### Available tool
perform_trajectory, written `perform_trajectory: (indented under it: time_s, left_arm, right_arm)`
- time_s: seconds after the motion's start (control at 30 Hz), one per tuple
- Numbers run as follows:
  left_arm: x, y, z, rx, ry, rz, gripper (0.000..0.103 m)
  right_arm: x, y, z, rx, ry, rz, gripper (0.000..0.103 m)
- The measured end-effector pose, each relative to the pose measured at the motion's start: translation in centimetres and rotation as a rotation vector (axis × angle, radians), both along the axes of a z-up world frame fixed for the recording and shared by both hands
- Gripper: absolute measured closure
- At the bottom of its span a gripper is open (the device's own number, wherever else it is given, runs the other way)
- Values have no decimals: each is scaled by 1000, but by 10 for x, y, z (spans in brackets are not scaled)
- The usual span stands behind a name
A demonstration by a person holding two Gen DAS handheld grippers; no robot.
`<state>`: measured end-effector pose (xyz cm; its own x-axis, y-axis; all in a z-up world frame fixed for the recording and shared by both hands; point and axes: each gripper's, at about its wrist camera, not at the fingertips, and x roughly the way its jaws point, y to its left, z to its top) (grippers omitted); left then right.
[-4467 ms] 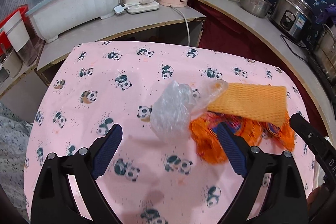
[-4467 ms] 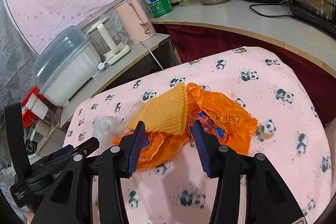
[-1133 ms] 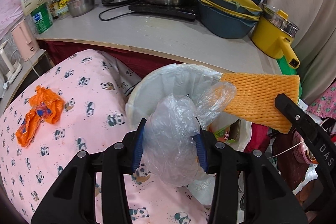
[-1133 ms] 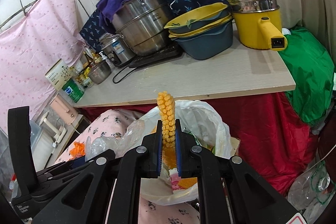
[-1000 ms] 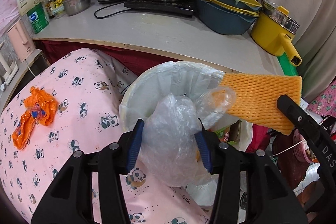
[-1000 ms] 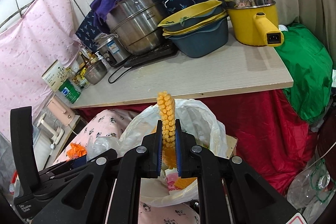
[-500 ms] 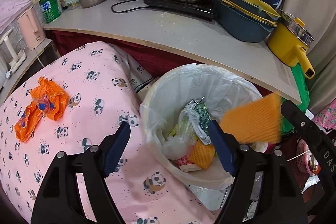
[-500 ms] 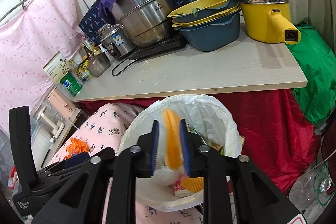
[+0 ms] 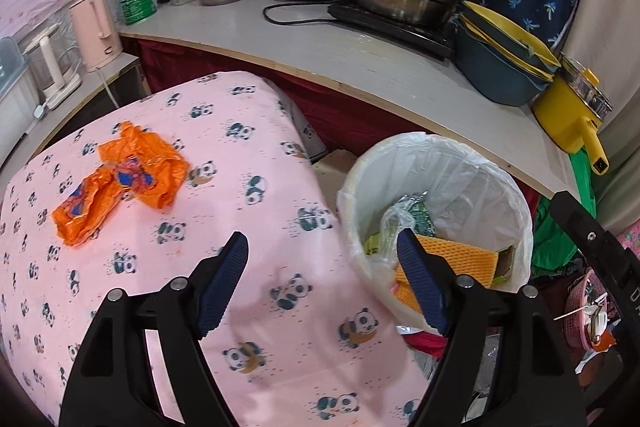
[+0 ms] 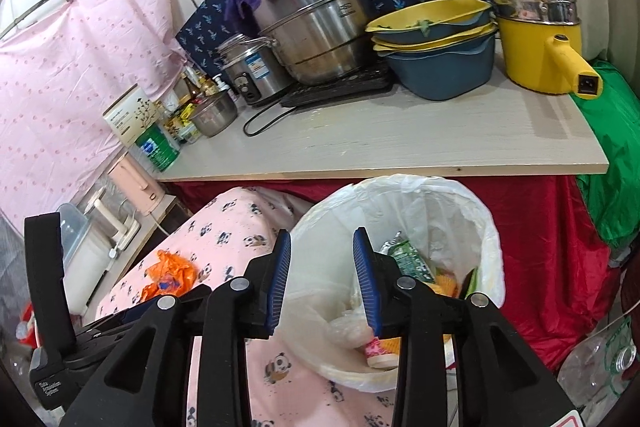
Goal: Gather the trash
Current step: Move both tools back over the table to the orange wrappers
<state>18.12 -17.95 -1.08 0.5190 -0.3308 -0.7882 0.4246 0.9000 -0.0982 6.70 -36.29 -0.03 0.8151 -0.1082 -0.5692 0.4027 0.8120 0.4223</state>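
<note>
Jaws of left gripper (image 9: 322, 281): spread wide, nothing between the pads, touching nothing; opened over the last second and now steady. They hang over the edge of the panda cloth (image 9: 248, 187), right pad over the bin rim.

Jaws of right gripper (image 10: 321, 281): partly open, empty, pads clear of everything; have just been opening. They point down at the near rim of the bin (image 10: 490, 227).

Bin: round, white liner, standing just beside the panda-cloth surface and below the bench (image 10: 400, 143). Contents seen from the left wrist: orange foam net (image 9: 460, 259) lying flat on top, clear bag (image 9: 394, 223) crumpled beside it, green wrapper (image 9: 420, 223) behind, other scraps underneath.

Orange bag (image 9: 120, 183): crumpled, blue print, on the panda cloth, well apart from the bin and from both grippers; also visible from the right wrist at the left of the jaws.

Bench: carries a large steel pot (image 10: 320, 31), rice cooker (image 10: 250, 71), stacked blue and yellow basins (image 10: 440, 43), and yellow pot (image 10: 540, 39).
</note>
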Motion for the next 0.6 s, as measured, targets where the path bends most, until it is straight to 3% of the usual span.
perform_trajectory:
  time_s: [0.27,0.6]
  left_arm:
    - [13,59,4,3,-15,109,24]
    - [29,138,0,-2,-8,249,23]
  right_arm:
    - [24,46,8,-13,-4,83,60]
    - [59,111,8,-25,19,217,60]
